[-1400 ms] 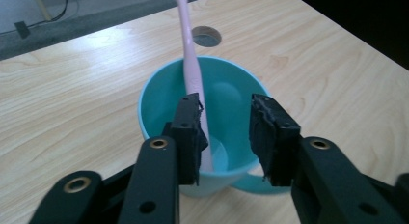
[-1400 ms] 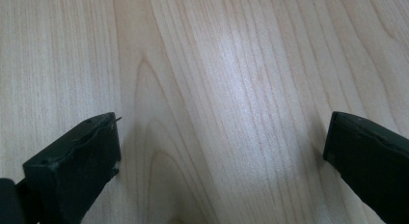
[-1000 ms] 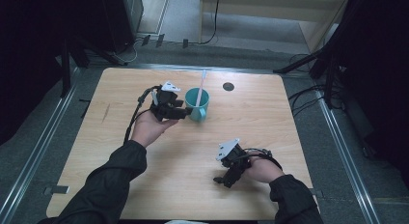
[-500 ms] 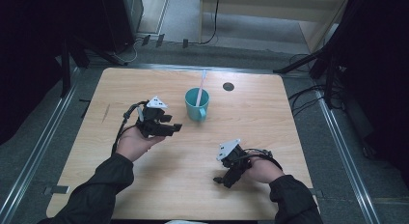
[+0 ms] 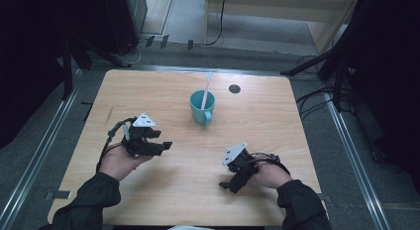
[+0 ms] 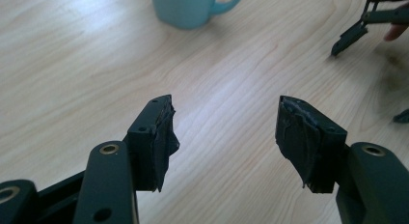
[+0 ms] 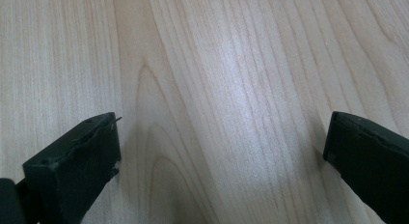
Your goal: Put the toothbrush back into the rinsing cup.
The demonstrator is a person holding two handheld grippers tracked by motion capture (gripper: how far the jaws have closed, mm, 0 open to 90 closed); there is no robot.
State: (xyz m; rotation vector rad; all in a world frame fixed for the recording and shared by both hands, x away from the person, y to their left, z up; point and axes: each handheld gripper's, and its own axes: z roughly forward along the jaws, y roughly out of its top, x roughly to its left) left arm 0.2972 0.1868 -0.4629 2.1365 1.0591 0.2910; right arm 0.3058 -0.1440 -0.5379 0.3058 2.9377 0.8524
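In the left gripper view the top edge cuts the teal mug (image 6: 190,9), so its rim and what stands inside are out of the picture. The same view cuts the right gripper (image 6: 366,26) at the upper right corner, and one finger beside it is visible only as a tip. From the high view, the small dark round spot (image 5: 235,88) on the table (image 5: 277,136) is too small to identify. Both sleeves run off the bottom edge.
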